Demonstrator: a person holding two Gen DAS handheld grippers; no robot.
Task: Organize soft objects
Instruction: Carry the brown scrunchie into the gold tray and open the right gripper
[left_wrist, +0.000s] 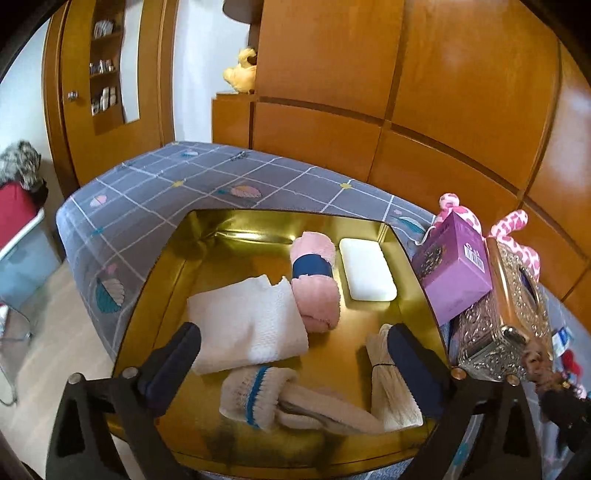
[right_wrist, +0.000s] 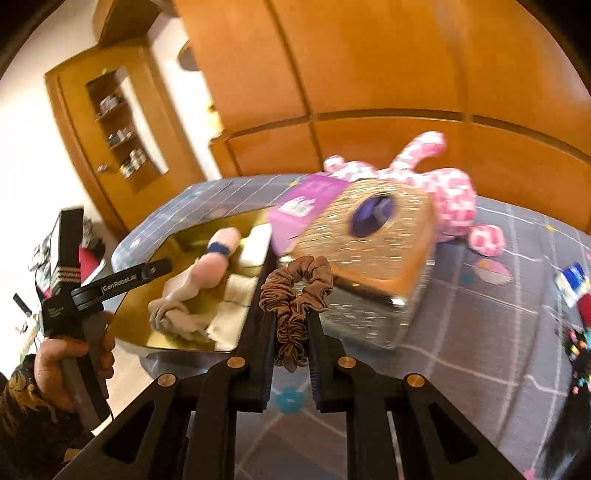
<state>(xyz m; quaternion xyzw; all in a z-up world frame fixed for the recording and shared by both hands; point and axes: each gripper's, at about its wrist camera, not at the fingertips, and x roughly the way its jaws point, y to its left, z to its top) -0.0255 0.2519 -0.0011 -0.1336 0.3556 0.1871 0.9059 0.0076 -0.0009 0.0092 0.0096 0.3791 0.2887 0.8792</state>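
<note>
A gold tray (left_wrist: 280, 214) lies on the bed. In it are a folded white cloth (left_wrist: 247, 325), a pink rolled towel (left_wrist: 316, 280) with a navy band, a white block (left_wrist: 365, 269), a cream sock (left_wrist: 258, 391) with a blue stripe and a cream bundle (left_wrist: 388, 398). My left gripper (left_wrist: 293, 332) hangs open and wide above the tray's near half, with nothing pressed between its fingers. Its right finger overlaps the cream bundle. My right gripper (right_wrist: 291, 317) is shut on a brown scrunchie (right_wrist: 295, 291), held up right of the tray (right_wrist: 147, 325).
A purple box (left_wrist: 454, 273), a glittery tissue box (left_wrist: 509, 317) and a pink spotted plush toy (right_wrist: 450, 184) crowd the tray's right side. The grey checked bedsheet (left_wrist: 184, 177) ends at a wooden wardrobe (left_wrist: 406, 92). Small colourful items (right_wrist: 572, 284) lie at the far right.
</note>
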